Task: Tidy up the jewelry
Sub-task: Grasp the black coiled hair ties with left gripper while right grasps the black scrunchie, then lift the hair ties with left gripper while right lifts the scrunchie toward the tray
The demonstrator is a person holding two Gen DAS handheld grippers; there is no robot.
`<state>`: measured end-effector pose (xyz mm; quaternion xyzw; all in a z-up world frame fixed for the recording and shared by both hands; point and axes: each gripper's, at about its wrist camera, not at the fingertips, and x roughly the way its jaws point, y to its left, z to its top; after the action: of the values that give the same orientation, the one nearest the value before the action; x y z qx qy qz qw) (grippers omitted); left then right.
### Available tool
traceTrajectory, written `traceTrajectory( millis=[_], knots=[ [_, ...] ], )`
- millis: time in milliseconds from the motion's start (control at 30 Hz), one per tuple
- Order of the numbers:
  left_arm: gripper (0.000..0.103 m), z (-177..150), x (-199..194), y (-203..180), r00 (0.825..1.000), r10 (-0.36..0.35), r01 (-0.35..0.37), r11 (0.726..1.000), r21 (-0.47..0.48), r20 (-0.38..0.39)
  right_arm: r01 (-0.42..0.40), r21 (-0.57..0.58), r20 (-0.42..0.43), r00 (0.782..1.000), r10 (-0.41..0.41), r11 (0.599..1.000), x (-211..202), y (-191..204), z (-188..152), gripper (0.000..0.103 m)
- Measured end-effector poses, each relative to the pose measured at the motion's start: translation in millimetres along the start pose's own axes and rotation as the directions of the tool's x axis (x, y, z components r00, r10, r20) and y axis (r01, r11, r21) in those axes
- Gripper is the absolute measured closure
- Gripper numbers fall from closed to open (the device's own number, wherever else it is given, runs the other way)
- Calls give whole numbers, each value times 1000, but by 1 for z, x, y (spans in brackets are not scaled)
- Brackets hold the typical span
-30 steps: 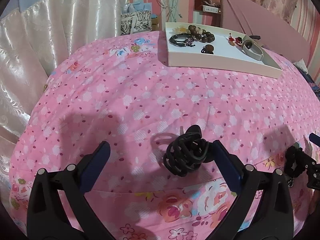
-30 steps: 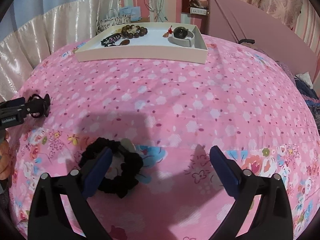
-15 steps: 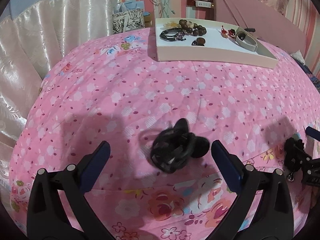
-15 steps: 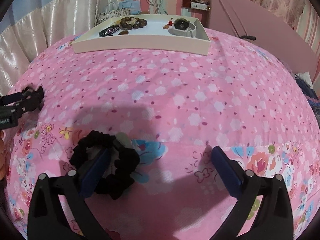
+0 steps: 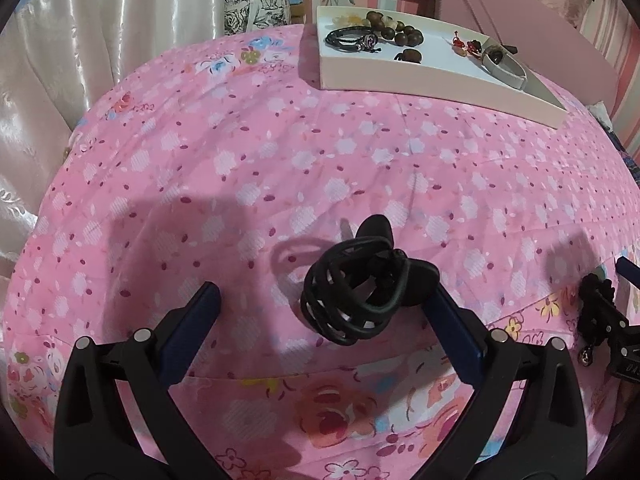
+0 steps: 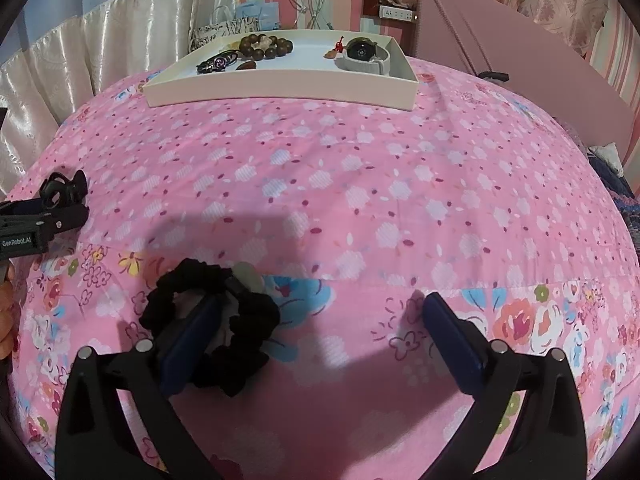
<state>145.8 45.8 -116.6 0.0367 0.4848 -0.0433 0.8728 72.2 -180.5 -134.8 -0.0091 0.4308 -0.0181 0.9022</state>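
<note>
Since a second ago both cameras have eased slightly toward the white rectangular tray [image 5: 436, 80], which now sits larger at about one o'clock in the left wrist view, while the black coiled hair clip [image 5: 360, 292] has stayed close against the left gripper's [image 5: 324, 304] right finger. That left gripper stands wide apart over the pink floral bedsheet [image 5: 240, 160], holding nothing; the clip lies on the sheet at roughly twelve o'clock from the fingers, touching or just beside the inner face of the blue right pad [image 5: 456, 332]. In the right wrist view the right gripper [image 6: 320, 320] is likewise spread wide, and the black ruffled fabric scrunchie [image 6: 212, 320] lies on the sheet at about ten o'clock, with the left blue pad [image 6: 188, 340] sitting over its ring; whether the finger is inside the loop or merely above it I cannot tell. At nine o'clock in that view the other gripper's tip shows beside the clip. The tray rests at the far end of the bed, at twelve o'clock, and holds a brown wooden bead bracelet [image 6: 266, 46], a dark corded bracelet [image 6: 218, 63], small red earrings [image 6: 339, 45] and a grey-strapped round watch [image 6: 364, 56]. Cream satin curtains [image 5: 52, 92] hang at ten o'clock.
</note>
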Motion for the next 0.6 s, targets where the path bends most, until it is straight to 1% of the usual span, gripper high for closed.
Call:
traceTrajectory(
  millis=[33, 100, 167, 200, 233, 267, 300, 367, 400, 433, 467, 600],
  knots=[
    [3, 0, -1, -1, 1000, 7, -7, 1000, 4, 5, -3, -2, 2, 1000, 3, 1000, -1, 0, 0, 6],
    [3, -1, -3, -2, 1000, 23, -23, 1000, 13, 18, -12, -18, 15, 1000, 13, 1000, -3, 3, 0, 14],
    [3, -1, -4, -4, 999, 31, -32, 999, 20, 27, -19, -36, 27, 999, 20, 999, -6, 7, 0, 28],
    [3, -1, -4, -4, 999, 32, -32, 999, 22, 28, -23, -45, 33, 999, 24, 999, -7, 9, 0, 32],
    [3, -1, -4, -4, 999, 31, -31, 999, 23, 27, -28, -50, 37, 999, 30, 998, -7, 10, 0, 38],
    [3, -1, -4, -4, 999, 28, -29, 999, 23, 26, -35, -53, 39, 999, 37, 998, -8, 11, 0, 47],
    [3, 0, -4, -4, 999, 29, -29, 999, 24, 26, -46, -54, 43, 998, 48, 997, -9, 11, 0, 52],
    [3, 1, -4, -4, 999, 32, -33, 999, 27, 27, -49, -53, 48, 998, 51, 997, -10, 11, 1, 70],
    [3, 1, -4, -4, 999, 32, -32, 999, 28, 27, -49, -47, 51, 997, 52, 998, -10, 10, 1, 74],
    [3, 1, -3, -4, 999, 31, -32, 999, 27, 27, -51, -41, 52, 997, 53, 998, -10, 8, 2, 81],
    [3, 1, -3, -4, 999, 31, -32, 999, 27, 28, -51, -35, 52, 997, 53, 998, -10, 6, 2, 84],
    [3, 1, -4, -4, 999, 39, -40, 999, 28, 35, -58, -22, 56, 997, 59, 998, -10, 3, 2, 86]
  ],
)
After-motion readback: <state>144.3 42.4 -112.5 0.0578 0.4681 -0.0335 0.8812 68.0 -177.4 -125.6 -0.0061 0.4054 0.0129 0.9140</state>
